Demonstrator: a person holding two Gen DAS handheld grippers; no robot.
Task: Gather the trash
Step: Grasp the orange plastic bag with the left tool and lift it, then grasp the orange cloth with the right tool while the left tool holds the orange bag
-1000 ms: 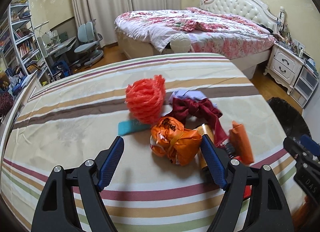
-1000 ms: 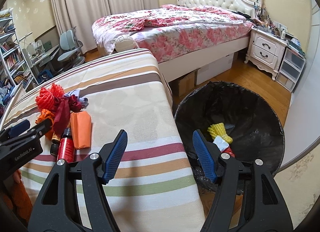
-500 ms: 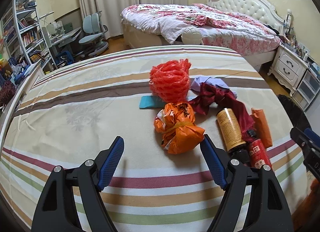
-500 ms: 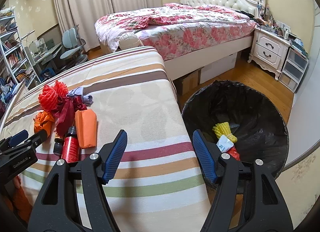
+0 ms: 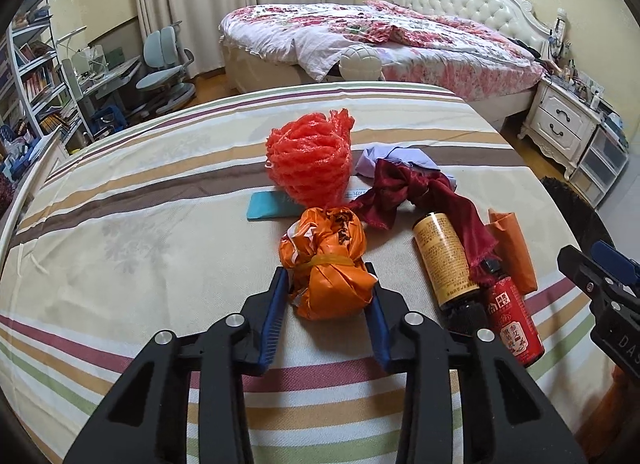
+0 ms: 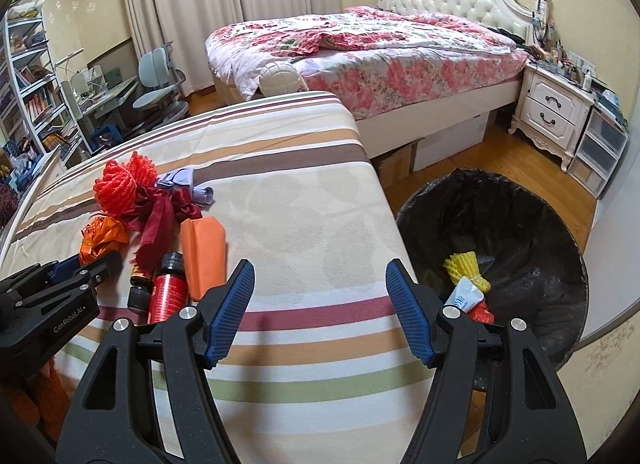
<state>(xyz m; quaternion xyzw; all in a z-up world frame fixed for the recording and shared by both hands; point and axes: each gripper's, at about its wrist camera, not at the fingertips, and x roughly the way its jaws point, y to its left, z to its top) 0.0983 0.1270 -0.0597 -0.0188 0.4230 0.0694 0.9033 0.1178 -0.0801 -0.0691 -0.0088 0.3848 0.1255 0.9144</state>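
Observation:
A crumpled orange plastic bag lies on the striped tablecloth. My left gripper is around it, jaws closing, with both blue pads against the bag's sides. Beside it lie a red foam net, a dark red ribbon, a teal card, a gold-labelled bottle, a red bottle and an orange packet. My right gripper hangs open and empty over the table's right edge. A black-lined bin stands below, holding a yellow foam net.
A lilac cloth lies under the ribbon. Behind the table stands a bed with a floral cover. A white nightstand is at the right, bookshelves and desk chairs at the left. Wooden floor surrounds the bin.
My left gripper has come closer to the orange bag and its jaws have narrowed from wide open onto the bag's sides. The right gripper has barely moved and stays open.

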